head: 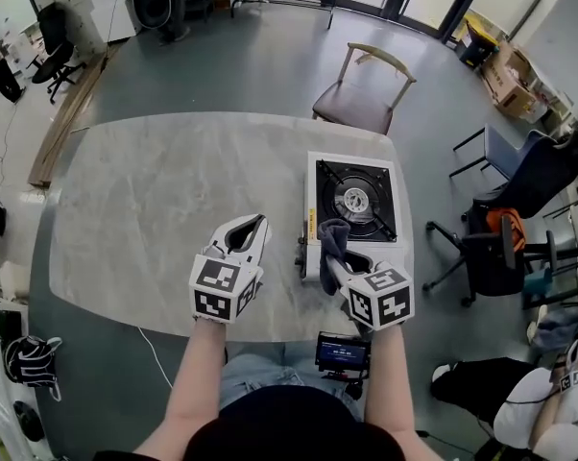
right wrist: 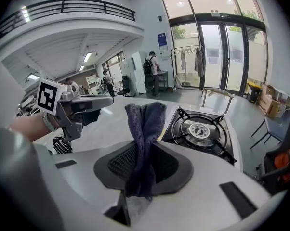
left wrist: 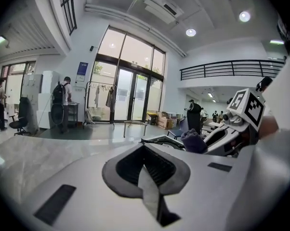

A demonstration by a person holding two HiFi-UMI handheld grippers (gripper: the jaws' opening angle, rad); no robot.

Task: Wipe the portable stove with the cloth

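The portable stove [head: 354, 200] is white with a black burner top and sits on the right side of the marble table [head: 155, 200]. My right gripper [head: 337, 257] hovers over the stove's near left corner, shut on a dark blue-grey cloth [head: 332, 238]. In the right gripper view the cloth [right wrist: 144, 138] stands up out of the jaws, with the stove [right wrist: 200, 131] just beyond. My left gripper [head: 246, 236] hangs over bare table left of the stove, shut with nothing in it. In the left gripper view its jaws meet [left wrist: 147, 177], and the cloth [left wrist: 193, 141] shows to the right.
A wooden chair [head: 366, 94] stands at the table's far side. Office chairs [head: 500, 238] crowd the floor on the right. A small screen device [head: 343, 353] sits at the person's lap below the table's near edge. People stand far back by the glass doors [right wrist: 152, 73].
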